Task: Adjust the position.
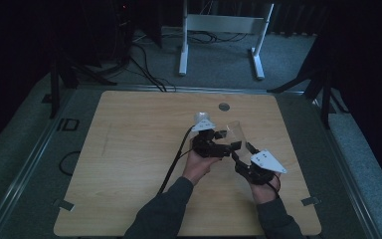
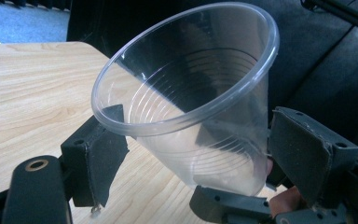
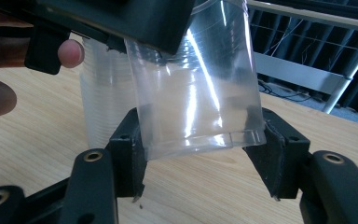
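Right claw [image 3: 200, 163] clamps the clear cup [image 3: 196, 93] base; left claw [image 2: 205, 154] jaws slack around it. Handover half done, release pending.

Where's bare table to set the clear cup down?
Free: the whole left half of the table, and the far strip up to the round grommet. Crowded: centre-right, where the left gripper and right gripper meet around the clear cup.

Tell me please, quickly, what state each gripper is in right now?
Left gripper: jaws stand either side of the clear plastic cup; whether they press on it cannot be told.
Right gripper: shut on the cup's base.
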`<state>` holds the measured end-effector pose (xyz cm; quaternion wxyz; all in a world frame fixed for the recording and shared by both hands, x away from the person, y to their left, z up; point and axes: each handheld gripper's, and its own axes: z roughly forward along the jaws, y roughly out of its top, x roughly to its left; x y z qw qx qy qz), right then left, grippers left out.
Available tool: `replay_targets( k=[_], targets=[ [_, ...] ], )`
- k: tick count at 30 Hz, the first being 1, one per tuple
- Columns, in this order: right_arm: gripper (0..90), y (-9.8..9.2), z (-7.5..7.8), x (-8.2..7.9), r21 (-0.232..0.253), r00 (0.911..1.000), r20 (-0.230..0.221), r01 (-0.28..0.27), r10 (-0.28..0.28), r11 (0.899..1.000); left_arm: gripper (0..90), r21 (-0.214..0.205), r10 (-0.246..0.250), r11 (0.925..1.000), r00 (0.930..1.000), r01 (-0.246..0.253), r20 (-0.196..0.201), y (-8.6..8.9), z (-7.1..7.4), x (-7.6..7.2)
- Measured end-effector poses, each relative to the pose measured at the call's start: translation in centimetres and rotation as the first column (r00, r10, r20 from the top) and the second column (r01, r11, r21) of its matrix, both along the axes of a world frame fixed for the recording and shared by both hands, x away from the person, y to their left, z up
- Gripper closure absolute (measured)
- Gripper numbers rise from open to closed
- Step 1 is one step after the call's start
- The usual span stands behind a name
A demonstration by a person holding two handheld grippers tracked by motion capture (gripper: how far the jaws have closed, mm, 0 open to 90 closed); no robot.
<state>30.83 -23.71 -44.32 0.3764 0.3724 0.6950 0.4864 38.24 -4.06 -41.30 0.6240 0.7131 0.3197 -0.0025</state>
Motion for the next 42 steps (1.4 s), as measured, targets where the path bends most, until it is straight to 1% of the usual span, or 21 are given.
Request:
replay_targets(
  k=[4, 9, 23, 32, 42],
  targets=[
    [42.2, -0.06, 0.01, -0.02, 0.002, 1.0000, 0.002, 0.002, -0.002, 1.000, 19.3, -0.013, 0.010, 0.9999, 0.9999, -0.010, -0.004, -0.21, 0.00, -0.01],
    [42.2, -0.07, 0.00, -0.03, 0.004, 1.0000, 0.003, 0.003, -0.003, 1.000, 19.4, -0.043, 0.024, 0.9988, 0.9995, -0.025, -0.019, -0.38, 0.03, 0.07],
    [42.1, -0.09, -0.07, 0.01, 0.009, 1.0000, 0.000, 0.001, -0.001, 1.000, 21.7, -0.068, 0.037, 0.9969, 0.9987, -0.040, -0.036, -0.55, -0.03, 0.11],
    [41.8, -0.19, -0.12, 0.09, 0.004, 1.0000, -0.004, 0.000, 0.000, 1.000, 25.4, -0.071, 0.034, 0.9968, 0.9990, -0.036, -0.029, -0.54, 0.06, -0.03],
    [41.5, -0.24, -0.12, 0.15, 0.003, 1.0000, -0.007, -0.004, 0.004, 1.000, 28.8, -0.065, 0.028, 0.9975, 0.9996, -0.028, -0.007, -0.52, 0.31, -0.34]
  ],
)
